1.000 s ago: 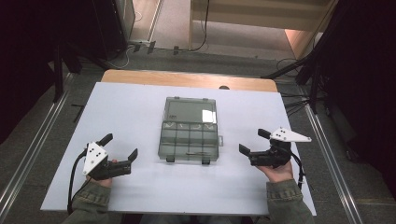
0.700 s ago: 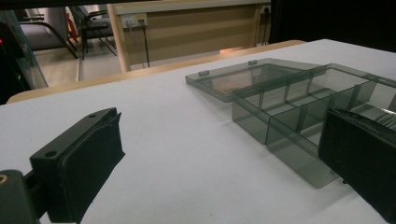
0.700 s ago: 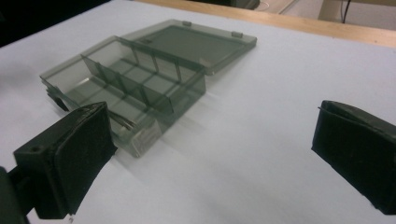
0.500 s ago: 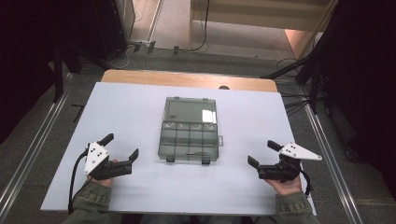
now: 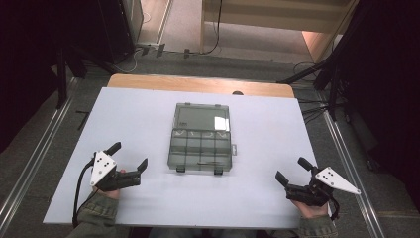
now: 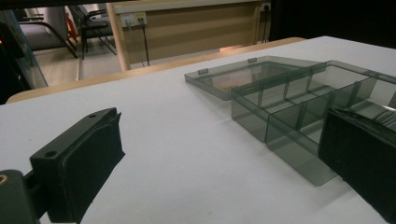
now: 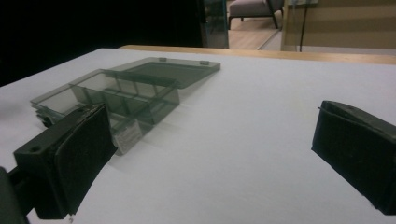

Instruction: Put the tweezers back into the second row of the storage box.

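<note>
At desk centre lies the box [image 5: 202, 139], a smoky clear organiser with its lid flat open toward 12 o'clock and its compartments, as far as I can tell, empty. Left gripper [image 5: 130, 161] rests at about 8 o'clock of the box, jaws spread, holding nothing, much as it did a second ago. Right gripper [image 5: 293, 173] is what has changed: a second ago it sat closer to the box at 4 o'clock, and it has since drawn back toward the near right corner of the desk [image 5: 257, 203], jaws released and empty. That retreat, I judge, means no grasp is under way; both grippers stand well apart from the box, so the next step calls for a fresh approach.
</note>
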Tool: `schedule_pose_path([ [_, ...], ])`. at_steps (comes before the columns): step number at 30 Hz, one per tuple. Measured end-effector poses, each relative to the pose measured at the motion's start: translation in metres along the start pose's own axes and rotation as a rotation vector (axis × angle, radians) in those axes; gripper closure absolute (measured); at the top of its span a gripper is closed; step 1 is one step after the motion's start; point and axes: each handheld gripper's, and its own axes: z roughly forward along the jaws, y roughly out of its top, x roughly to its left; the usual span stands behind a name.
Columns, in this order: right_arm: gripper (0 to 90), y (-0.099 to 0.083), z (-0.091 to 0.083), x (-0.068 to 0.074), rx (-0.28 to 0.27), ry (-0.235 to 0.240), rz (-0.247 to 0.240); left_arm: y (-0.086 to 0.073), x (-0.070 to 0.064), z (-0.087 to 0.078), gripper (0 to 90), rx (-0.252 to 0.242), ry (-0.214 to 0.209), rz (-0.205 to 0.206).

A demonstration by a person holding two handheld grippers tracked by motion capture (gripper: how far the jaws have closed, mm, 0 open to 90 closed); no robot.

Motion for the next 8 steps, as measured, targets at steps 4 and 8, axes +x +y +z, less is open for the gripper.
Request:
schedule_pose_path([
  [4,0.0,0.0001,-0.0003,0.0008,-0.001,-0.017,-0.016,0.0000,-0.0006,0.0002,0.0,-0.001,-0.002,0.000],
  [8,0.0,-0.0005,0.0012,0.0040,0.008,-0.021,-0.045,0.0001,-0.0006,0.0003,0.0,-0.003,0.000,0.001],
])
